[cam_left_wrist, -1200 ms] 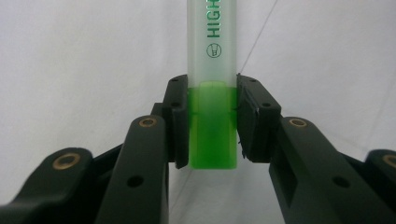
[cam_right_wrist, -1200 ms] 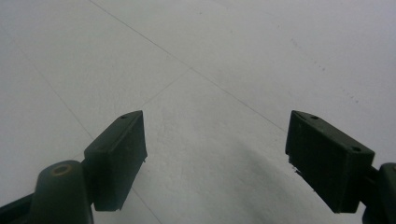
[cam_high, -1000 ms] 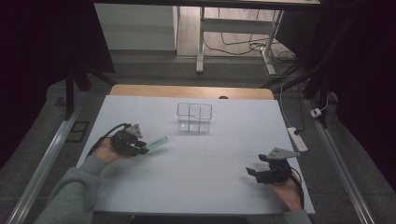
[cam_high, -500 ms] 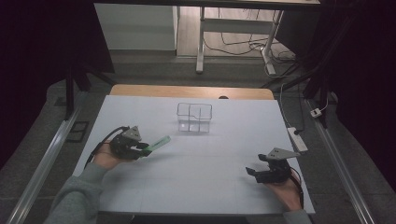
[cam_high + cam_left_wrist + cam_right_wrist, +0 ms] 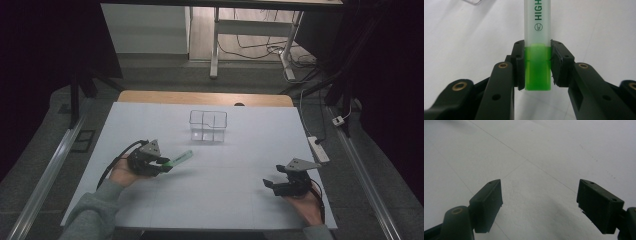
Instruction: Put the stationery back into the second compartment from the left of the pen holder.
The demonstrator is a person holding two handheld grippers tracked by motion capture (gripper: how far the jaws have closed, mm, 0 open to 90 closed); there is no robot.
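Clearly: highlighter (image 5: 537, 37) barrel reads "HIGH", green print.

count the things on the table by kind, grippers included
grippers: 2, left and right
highlighter: 1, green, held in the left gripper
clear box: 1
total: 4

Dim and dark all round the high view, brightest on the white table (image 5: 240, 170). Soft shadows beside each hand. Grainy and slightly soft throughout. Sharp on the highlighter (image 5: 537, 50) up close; blurred, grey near the right gripper (image 5: 539, 205).
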